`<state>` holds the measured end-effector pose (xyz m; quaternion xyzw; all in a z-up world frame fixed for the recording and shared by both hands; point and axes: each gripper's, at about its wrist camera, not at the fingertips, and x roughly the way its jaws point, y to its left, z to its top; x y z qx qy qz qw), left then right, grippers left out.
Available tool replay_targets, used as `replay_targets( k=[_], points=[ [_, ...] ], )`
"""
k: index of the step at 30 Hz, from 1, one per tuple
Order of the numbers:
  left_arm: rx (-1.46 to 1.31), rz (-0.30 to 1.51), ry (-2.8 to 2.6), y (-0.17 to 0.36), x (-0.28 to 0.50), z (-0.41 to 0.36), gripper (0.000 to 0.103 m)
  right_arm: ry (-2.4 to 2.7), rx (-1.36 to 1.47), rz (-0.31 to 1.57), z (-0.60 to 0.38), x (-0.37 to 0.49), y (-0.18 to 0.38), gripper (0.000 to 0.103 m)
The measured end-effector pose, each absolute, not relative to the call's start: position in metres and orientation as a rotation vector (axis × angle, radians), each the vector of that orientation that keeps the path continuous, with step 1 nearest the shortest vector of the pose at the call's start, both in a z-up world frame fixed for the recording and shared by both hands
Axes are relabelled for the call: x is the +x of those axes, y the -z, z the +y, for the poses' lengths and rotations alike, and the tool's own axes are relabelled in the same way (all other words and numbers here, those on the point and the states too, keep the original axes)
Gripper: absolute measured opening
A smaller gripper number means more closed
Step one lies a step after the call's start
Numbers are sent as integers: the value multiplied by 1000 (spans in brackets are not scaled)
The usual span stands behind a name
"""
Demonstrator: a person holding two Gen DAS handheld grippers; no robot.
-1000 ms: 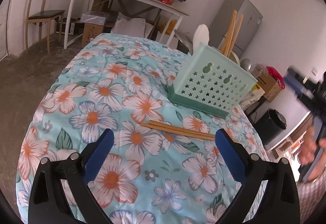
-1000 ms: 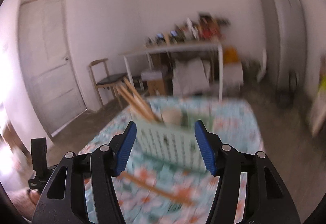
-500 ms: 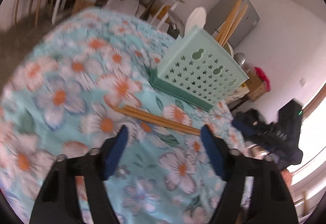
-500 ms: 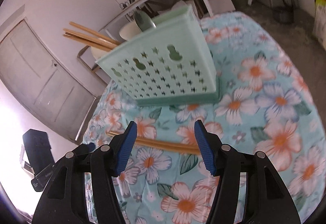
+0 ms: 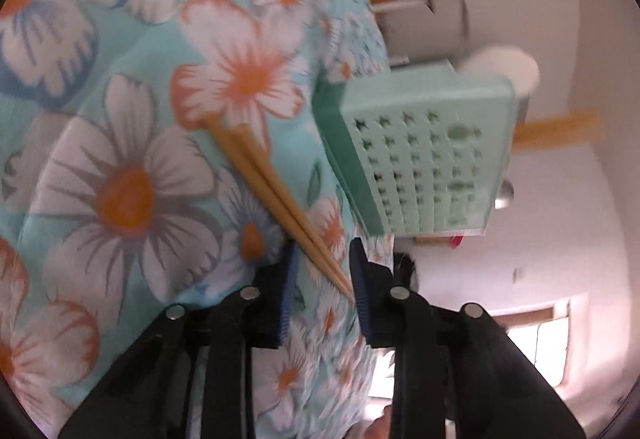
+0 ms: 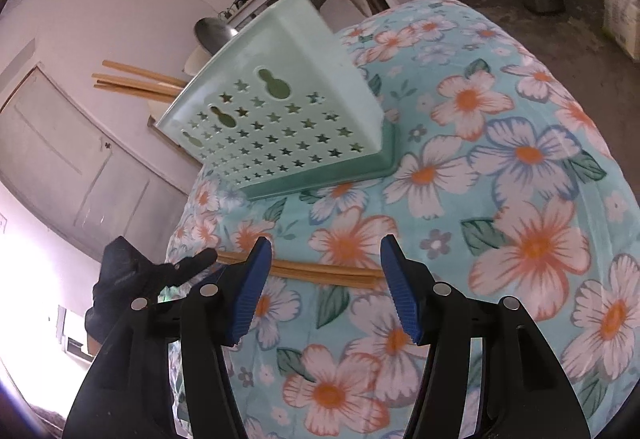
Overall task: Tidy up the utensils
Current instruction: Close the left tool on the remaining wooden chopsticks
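Moved: both grippers dropped toward the table since a second ago and rolled, so the whole scene sits tilted in the left wrist view now; left one went in close on the loose chopsticks.
Left gripper (image 5: 322, 285): jaws have just been closing, from wide to a narrow gap. Thin tips of the chopsticks (image 5: 266, 183) sit between the pads, up against the right-hand pad. Can't tell if it's actually pinching yet, looks like there's still a gap on the other side.
Right gripper (image 6: 326, 289): about half open, nothing in it, hovering just over the same pair near its thick end. Gap looks the same as before.
Chopsticks: one loose pair, side by side flat on the floral cloth (image 6: 520, 167), just in front of the holder.
Handling: my guess is light, stiff wood, kinda slick and thin. Grabbing right at the tips means the long end will want to swing or one stick slides out. Further up toward the middle, across both sticks, seems safer.
Holder (image 6: 288, 111): mint green, star cutouts, standing on the cloth behind the pair. Already has chopsticks and a spoon (image 6: 212, 31) sticking out.
Also changed: left view was blurred mid-swing half a second ago, now it's closer and steadier.
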<state>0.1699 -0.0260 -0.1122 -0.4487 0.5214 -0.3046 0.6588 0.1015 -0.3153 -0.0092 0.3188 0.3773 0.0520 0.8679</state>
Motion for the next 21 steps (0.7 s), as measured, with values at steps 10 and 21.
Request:
replay_targets(
  k=[10,21],
  points=[
    [-1106,1225,536,122,165,-26,10,-123,706,762,-324,92,10,55],
    [-1217,1262,403,123,169,-18,10,-130,735,748,-327,84,12,55]
  ],
)
